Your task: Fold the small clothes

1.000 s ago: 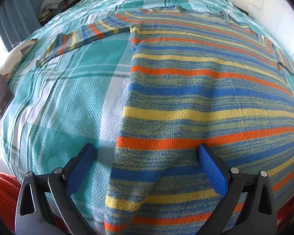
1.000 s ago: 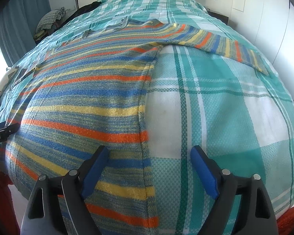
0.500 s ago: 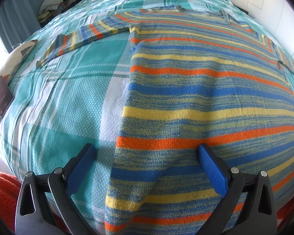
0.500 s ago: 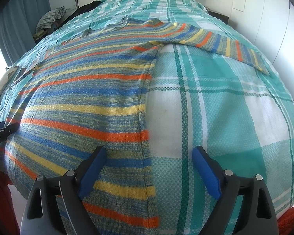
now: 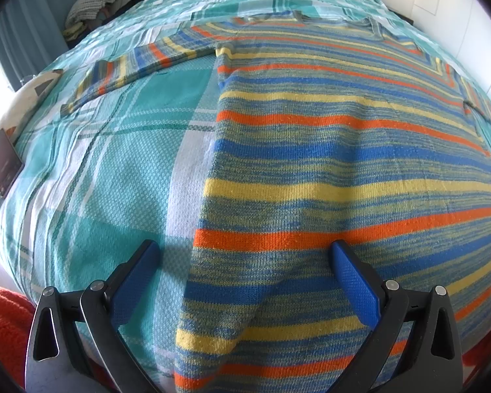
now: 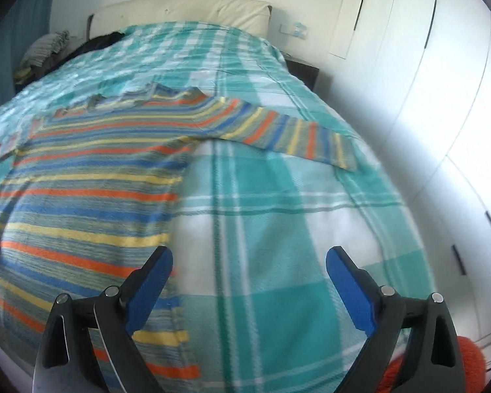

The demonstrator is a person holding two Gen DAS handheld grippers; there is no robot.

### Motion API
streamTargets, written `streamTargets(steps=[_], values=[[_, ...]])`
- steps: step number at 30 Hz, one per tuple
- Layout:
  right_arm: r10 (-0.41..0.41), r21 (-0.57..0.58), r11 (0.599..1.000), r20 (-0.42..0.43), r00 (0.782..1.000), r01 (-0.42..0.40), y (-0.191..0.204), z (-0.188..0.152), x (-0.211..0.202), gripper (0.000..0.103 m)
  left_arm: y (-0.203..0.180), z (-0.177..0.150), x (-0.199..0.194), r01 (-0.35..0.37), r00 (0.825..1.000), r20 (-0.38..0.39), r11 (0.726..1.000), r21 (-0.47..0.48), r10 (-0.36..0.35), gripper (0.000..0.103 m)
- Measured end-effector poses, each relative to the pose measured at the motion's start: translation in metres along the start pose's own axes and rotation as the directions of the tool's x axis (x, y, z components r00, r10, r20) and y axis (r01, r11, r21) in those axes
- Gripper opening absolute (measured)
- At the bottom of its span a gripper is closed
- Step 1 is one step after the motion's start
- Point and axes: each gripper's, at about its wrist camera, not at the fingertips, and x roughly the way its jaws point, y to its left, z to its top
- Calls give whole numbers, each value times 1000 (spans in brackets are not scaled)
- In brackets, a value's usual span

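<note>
A striped knit sweater (image 5: 327, 150) in blue, yellow and orange lies flat on the bed, sleeves spread sideways. My left gripper (image 5: 245, 255) is open low over its lower left edge, one finger over the bedspread, the other over the knit. The sweater also shows in the right wrist view (image 6: 91, 177), with its right sleeve (image 6: 294, 137) stretched out. My right gripper (image 6: 248, 262) is open and empty above the sweater's lower right edge, mostly over the bedspread.
The bed is covered by a teal and white plaid bedspread (image 5: 91, 177). A phone (image 5: 3, 163) lies at its left edge. White wardrobe doors (image 6: 442, 82) stand to the right. A cream headboard (image 6: 180, 13) and piled clothes (image 6: 42, 49) are at the far end.
My right gripper has risen and pulled back from the sweater's edge, so more of the bed and wall show. The left gripper has hardly moved.
</note>
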Motion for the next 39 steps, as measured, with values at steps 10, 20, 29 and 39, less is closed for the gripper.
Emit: streamTargets(steps=[10,20,29,39], values=[[-35,-8,999,-31,999,35,-4,1,5,94,0,-1,-1,-2,1000,8,1000,4,2,103],[-46,-18,999,-39,998,45,-1,1,8,94,0,-1,-1,1,1000,7,1000,5,-1,103],[-53,-28,998,-44,998,52,1,1,10,94,0,-1,-2,4,1000,8,1000,5,-4,103],[-55,-34,998,-53,997,54,2,0,13,94,0,-1,-3,11,1000,10,1000,4,-11,103]])
